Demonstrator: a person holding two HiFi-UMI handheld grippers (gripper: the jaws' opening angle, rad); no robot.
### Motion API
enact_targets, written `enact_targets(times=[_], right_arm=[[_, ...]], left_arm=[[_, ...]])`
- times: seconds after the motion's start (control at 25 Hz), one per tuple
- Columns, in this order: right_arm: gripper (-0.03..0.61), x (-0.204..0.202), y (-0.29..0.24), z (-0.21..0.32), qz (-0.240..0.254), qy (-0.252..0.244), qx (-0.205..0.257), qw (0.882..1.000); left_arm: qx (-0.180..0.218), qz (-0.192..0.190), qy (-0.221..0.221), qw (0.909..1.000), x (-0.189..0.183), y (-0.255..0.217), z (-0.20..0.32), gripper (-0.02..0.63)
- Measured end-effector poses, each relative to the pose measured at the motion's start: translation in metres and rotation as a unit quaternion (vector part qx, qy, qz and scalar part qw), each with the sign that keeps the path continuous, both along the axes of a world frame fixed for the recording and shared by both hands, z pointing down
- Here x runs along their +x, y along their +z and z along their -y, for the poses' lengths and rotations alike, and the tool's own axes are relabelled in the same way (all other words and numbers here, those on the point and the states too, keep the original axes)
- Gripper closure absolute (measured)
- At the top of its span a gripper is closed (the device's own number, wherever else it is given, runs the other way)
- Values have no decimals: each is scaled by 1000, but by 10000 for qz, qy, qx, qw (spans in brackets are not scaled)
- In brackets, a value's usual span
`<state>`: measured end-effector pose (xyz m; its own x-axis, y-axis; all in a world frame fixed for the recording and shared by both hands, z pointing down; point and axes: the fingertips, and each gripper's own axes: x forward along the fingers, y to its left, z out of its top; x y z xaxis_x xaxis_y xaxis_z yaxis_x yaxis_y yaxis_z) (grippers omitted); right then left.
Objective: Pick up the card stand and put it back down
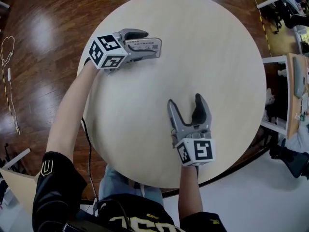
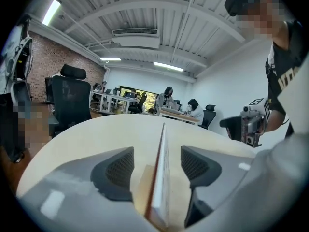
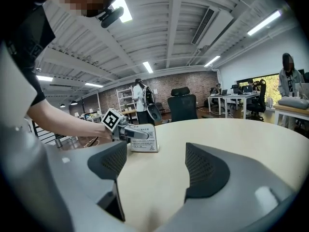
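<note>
Now the left tongs (image 1: 153, 43) straddle the stand (image 3: 147, 143) by the counter (image 1: 217, 57) edge, spread, not yet pinching; right tongs (image 1: 186, 100) gape empty. Looks light, stiff, slick: squeeze both flat faces, low down.

Round table (image 1: 217, 81): plain pale beige. Floor (image 1: 43, 33): glossy dark red-brown wood. Left gripper (image 1: 152, 43), right gripper (image 1: 185, 101): grey, black mesh-textured pads (image 2: 118, 170), black-and-white square-marker cubes (image 1: 107, 52). Card stand (image 3: 143, 138): white, small dark print, reddish edge. Sleeve (image 1: 55, 187): black, gold lettering. Far wall (image 2: 53, 66): red brick.
</note>
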<state>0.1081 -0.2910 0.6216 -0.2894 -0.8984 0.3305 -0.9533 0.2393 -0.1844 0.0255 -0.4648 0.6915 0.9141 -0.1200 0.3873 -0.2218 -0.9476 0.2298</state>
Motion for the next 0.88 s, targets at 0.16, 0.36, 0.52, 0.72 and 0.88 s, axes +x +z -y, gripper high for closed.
enact_targets(times=[0.16, 0.36, 0.52, 0.72, 0.88], right_arm=[[195, -4, -1, -1, -31, 58, -53, 10000], [195, -7, -24, 1, -114, 64, 84, 9999], [195, -5, -54, 4, -127, 101, 303, 9994], [195, -6, -91, 5, -163, 158, 573, 9981], [195, -12, -128, 3, -150, 139, 805, 9965]], left_arm=[[46, -149, 23, 9999, 7, -7, -6, 439], [-111, -468, -6, 9988, 17, -25, -11, 598], [-126, -485, 263, 9984, 25, -47, -24, 604], [-117, -458, 587, 9972, 27, -82, -41, 604], [-72, -236, 954, 9951, 25, -119, -61, 604]])
